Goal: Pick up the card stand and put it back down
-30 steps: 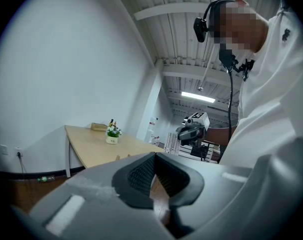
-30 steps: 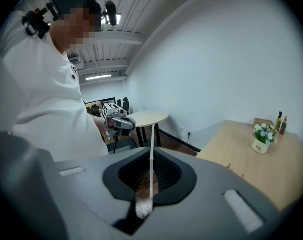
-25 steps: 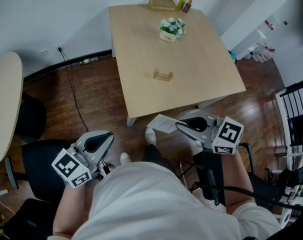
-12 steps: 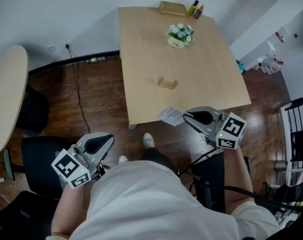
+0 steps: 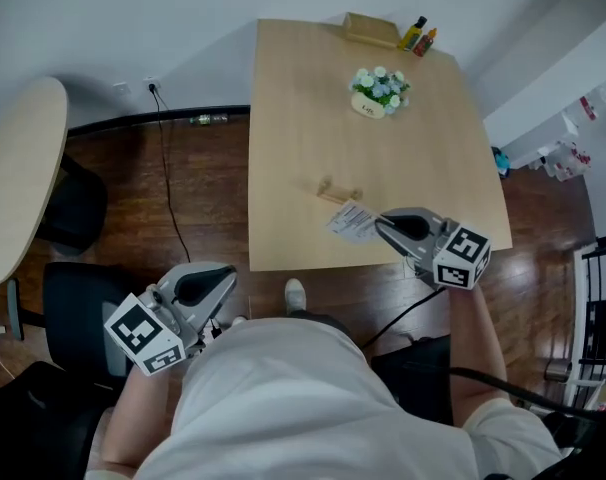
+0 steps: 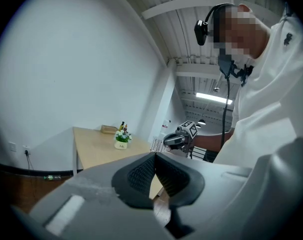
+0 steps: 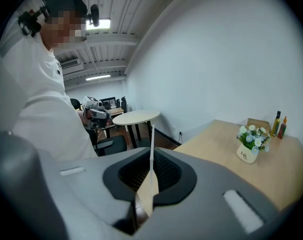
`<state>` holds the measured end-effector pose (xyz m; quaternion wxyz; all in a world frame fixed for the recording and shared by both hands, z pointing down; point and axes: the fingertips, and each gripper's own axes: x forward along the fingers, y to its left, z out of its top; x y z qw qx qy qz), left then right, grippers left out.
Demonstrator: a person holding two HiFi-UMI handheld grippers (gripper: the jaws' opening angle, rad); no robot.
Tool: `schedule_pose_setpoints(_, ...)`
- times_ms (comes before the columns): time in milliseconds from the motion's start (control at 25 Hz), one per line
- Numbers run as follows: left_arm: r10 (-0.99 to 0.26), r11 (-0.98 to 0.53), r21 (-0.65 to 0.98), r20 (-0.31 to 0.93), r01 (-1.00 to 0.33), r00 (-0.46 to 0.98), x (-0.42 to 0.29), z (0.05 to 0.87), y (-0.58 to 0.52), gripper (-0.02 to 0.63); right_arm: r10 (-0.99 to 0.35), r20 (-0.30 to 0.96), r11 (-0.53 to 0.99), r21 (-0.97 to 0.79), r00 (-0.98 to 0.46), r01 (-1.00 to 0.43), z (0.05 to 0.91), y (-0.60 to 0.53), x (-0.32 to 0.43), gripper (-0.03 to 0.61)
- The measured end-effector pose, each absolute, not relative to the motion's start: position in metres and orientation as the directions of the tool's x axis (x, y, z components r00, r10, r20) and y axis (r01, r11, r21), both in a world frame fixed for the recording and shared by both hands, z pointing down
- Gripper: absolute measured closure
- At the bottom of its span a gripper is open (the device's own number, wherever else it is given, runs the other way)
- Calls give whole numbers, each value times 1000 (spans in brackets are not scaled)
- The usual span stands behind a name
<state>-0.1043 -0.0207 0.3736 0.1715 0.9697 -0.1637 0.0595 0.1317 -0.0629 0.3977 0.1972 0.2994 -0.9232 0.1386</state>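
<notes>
Light-wood table (image 5: 293, 118) stands against a white wall (image 5: 133, 18) over a dark wooden floor (image 5: 193, 198), with a round table (image 5: 18, 183) off to the left. Toward the far side of the table a small white pot (image 5: 371, 106) holds a bunch of white and pale-blue flowers (image 5: 381, 84). At the far edge sits a low wooden box (image 5: 371, 29); what lies in it cannot be made out, and two small bottles (image 5: 415, 34) stand just beside it. The card stand (image 5: 339, 192), a short wooden bar, rests on the table's near half. The right gripper (image 5: 380, 224) has its jaws pressed together on a thin white card (image 5: 351, 220), held edge-on between the pads, and the card's far edge lies just beside the stand; whether they touch cannot be told. The left gripper (image 6: 154, 170) hangs low by the person's side over the floor, its jaws closed against each other with nothing between them.

A second ago the right gripper and its card were over the floor short of the table's near edge; half a second ago they were at that edge; now they are over the tabletop next to the stand. The left gripper has kept its place, and the stand has not moved on the table
</notes>
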Motion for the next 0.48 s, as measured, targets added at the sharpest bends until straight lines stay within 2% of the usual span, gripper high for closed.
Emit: schedule_pose_setpoints(480, -370, -841, 342, 199, -419, 907, -58, 371, -51, 621, -457, 455, 823, -110, -764, -558, 435, -140, 182, 558)
